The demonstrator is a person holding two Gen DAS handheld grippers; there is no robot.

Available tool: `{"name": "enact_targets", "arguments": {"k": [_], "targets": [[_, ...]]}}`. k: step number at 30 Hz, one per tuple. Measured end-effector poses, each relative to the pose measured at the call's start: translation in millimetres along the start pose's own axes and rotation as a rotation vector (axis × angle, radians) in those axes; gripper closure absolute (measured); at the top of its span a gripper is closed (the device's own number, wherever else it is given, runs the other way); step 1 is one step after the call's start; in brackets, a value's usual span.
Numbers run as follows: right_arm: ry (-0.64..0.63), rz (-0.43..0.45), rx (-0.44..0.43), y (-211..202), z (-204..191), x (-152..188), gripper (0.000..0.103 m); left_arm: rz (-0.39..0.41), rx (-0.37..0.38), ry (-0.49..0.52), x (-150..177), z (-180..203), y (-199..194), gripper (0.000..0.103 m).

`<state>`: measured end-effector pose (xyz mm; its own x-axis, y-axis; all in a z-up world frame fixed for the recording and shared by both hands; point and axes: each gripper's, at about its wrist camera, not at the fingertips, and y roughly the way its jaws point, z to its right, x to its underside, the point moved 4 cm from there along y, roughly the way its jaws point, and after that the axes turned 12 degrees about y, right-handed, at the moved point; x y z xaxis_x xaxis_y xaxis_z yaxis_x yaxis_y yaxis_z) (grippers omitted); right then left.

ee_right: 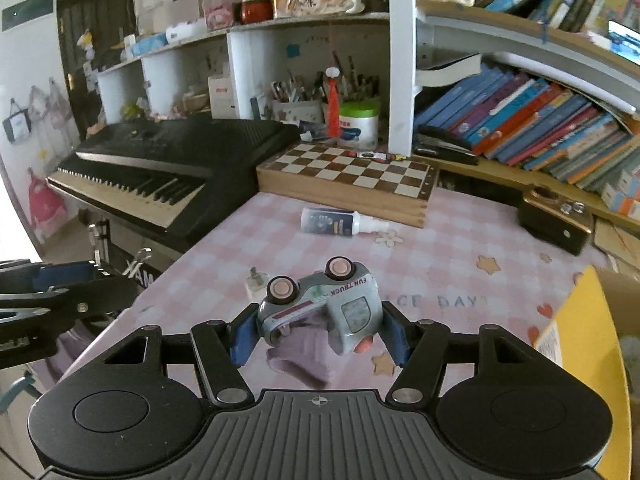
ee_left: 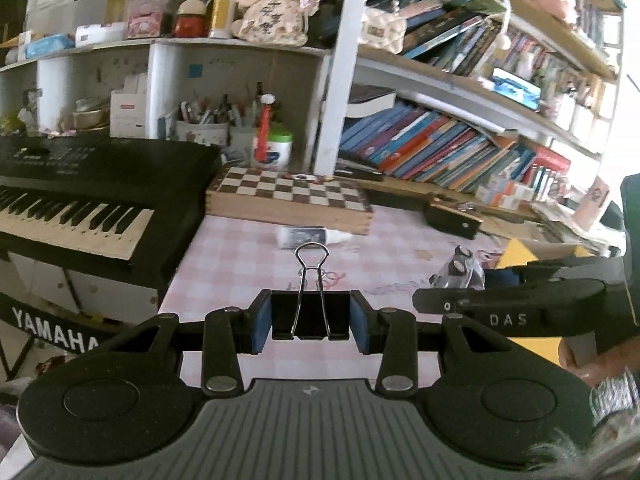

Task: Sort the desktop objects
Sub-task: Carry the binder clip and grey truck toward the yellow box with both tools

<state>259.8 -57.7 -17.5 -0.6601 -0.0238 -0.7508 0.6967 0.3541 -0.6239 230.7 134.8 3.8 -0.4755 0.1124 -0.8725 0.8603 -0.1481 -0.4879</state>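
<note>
Clearly, two claws carry one thing each: the left claw [ee_left: 311, 316] clamps one black binder clip [ee_left: 311, 312], the right claw [ee_right: 320, 330] grips one overturned toy truck [ee_right: 322, 304], both raised above the pink checked surface [ee_right: 440, 240]. One small bottle [ee_right: 336, 222] lies beside the chessboard [ee_right: 352, 178] at the far edge. Only the right view shows one white charger plug [ee_right: 256, 282].

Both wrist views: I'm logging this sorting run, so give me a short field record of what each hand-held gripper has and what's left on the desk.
left hand-held gripper: shut on black binder clip, wire handles up
right hand-held gripper: shut on toy truck, tipped on its side, wheels toward keyboard
on tablecloth: small bottle lying flat, in front of chessboard box
yellow box: right edge, contents unclear
</note>
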Motion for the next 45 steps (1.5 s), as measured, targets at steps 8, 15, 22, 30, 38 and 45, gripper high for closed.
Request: {"name": "enact_targets", "arguments": {"k": [8,15,22,30,38,45], "targets": [[0.059,0.005,0.045,-37.0,-12.6,30.8,0.04,0.013,0.083,0.038,7.8,11.4,-26.2,0.066],[0.122,0.011,0.102,-63.9,-16.9,58.4,0.04,0.0,0.169,0.083,19.0,23.9,-39.6,0.066],[0.2,0.015,0.168,-86.9,-15.5,84.3,0.04,-0.011,0.265,0.149,29.5,41.2,-52.4,0.066],[0.266,0.029,0.242,-111.1,-9.3,107.9,0.04,-0.021,0.362,0.203,38.1,62.1,-59.5,0.066],[0.339,0.034,0.317,-129.6,10.7,122.4,0.04,-0.036,0.464,0.262,40.3,90.0,-56.3,0.066],[0.383,0.044,0.368,-143.8,30.2,130.3,0.04,-0.035,0.527,0.299,39.0,116.9,-51.4,0.066]]}}
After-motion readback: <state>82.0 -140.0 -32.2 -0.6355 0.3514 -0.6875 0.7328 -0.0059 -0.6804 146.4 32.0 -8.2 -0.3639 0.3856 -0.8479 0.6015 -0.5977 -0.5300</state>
